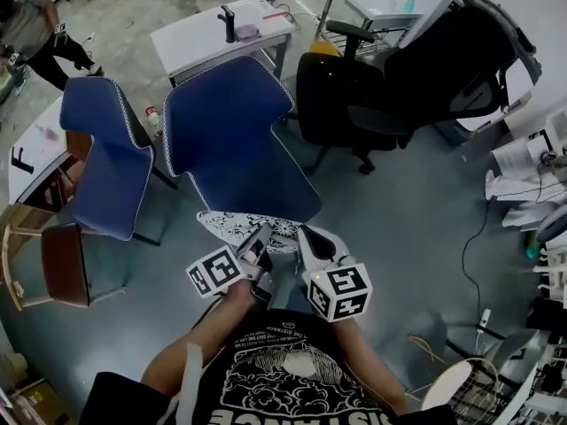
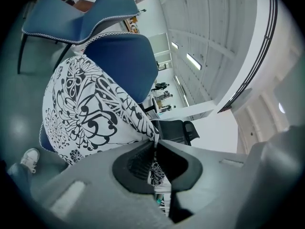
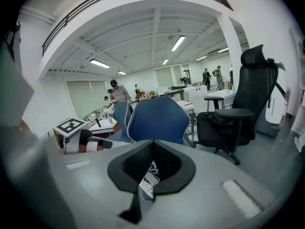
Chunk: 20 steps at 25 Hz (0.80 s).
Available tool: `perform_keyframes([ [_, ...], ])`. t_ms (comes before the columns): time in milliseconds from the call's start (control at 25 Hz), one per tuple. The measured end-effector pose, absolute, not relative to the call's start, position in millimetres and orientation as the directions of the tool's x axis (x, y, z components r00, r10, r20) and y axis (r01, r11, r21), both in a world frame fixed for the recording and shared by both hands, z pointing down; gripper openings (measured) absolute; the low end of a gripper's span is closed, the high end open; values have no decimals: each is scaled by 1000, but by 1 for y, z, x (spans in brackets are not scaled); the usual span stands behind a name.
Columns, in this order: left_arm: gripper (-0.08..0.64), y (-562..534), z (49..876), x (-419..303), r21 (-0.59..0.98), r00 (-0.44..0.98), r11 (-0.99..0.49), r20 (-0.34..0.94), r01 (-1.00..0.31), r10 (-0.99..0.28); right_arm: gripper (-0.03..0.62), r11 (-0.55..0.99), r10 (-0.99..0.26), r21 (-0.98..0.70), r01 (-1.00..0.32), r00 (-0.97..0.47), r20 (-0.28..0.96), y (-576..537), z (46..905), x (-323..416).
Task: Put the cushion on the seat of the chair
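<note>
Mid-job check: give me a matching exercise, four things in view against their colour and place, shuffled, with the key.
Things:
1 cushion
2 near blue chair
3 office chair
4 table

Colour and place:
a black, right of the near blue chair
b black-and-white, pinched by left gripper and right gripper
c white, behind the near blue chair
d blue, just beyond the cushion

Pairs: 1-b, 2-d, 3-a, 4-c

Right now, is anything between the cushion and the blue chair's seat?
Nothing. In the head view the cushion overlaps the front edge of the blue chair's seat, with no object between them; the left gripper view shows the same.
</note>
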<state>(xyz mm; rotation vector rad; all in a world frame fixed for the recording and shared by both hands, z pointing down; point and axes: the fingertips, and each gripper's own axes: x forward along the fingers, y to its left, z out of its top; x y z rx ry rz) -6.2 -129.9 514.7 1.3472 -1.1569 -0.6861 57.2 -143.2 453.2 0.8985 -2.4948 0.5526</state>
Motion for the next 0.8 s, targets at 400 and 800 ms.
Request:
perform_keyframes([
  [400, 20, -173, 538, -15, 936, 137, 276, 310, -219, -941, -3, 857, -225, -290, -426, -816, 532, -203, 480, 22],
  [800, 21, -229, 568, -12, 900, 32, 371, 388, -228, -921, -4, 893, -32, -364, -264, -845, 534, -260, 505, 14],
])
